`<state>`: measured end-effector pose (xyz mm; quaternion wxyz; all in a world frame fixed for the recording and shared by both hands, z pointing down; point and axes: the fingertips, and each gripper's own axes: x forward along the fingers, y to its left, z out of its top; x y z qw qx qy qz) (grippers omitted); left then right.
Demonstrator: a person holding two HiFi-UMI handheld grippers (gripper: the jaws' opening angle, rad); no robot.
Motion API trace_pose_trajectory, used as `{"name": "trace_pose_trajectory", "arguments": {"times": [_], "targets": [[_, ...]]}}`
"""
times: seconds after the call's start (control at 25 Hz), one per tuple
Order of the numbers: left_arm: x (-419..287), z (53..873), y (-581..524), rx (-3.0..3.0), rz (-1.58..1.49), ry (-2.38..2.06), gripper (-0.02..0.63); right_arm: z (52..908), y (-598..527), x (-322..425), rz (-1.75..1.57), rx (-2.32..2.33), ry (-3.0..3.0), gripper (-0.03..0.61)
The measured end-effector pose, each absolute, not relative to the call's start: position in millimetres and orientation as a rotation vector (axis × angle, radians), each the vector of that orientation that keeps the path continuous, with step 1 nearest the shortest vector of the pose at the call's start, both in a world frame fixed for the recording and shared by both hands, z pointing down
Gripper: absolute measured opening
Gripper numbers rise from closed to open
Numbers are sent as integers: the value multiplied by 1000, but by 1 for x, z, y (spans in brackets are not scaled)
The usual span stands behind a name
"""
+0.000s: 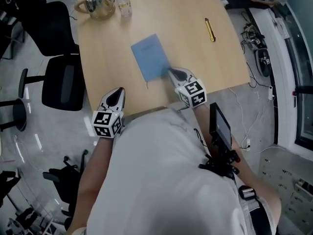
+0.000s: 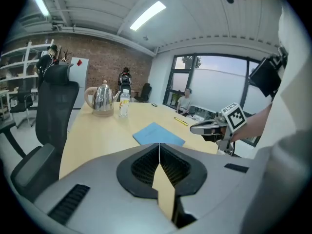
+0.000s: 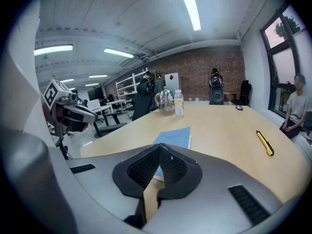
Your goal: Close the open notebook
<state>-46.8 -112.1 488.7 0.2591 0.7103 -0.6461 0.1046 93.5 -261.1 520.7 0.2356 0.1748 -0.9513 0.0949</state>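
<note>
White shirt [image 1: 166,180] fills the lower frame and overlaps the near edge of the table [image 1: 195,48]. One table, wood top — bare stretch between notebook and pen, and up toward the kettle. Two black chairs [image 1: 62,84] just off its left edge. One notebook [image 1: 150,57], blue, closed and flat, centre frame, close to the near edge. Two grippers: left gripper [image 1: 116,93] over the table's lower-left corner, jaws pressed together, nothing in them. Right gripper [image 1: 172,73] sits just beside the notebook's lower-right corner, jaws also together, empty — contact unclear. Upper left: one kettle [image 1: 96,1], one bottle [image 1: 124,3] beside it. One yellow pen [image 1: 210,29] upper right, well apart from the notebook.
</note>
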Motion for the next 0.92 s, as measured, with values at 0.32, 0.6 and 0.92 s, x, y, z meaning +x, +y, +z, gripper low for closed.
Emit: {"name": "trace_pose_trajectory", "arguments": {"times": [0.32,0.6,0.92], "targets": [[-40,483,-111,1984,285,-1728,12,486,-227,105,302,468,-2706,17],[-26,482,-115,2055,325,-1653,12,488,-217,112,356,527,-2728,15],[-18,480,-128,2094,365,-1607,12,488,-221,117,367,553,-2726,15]]}}
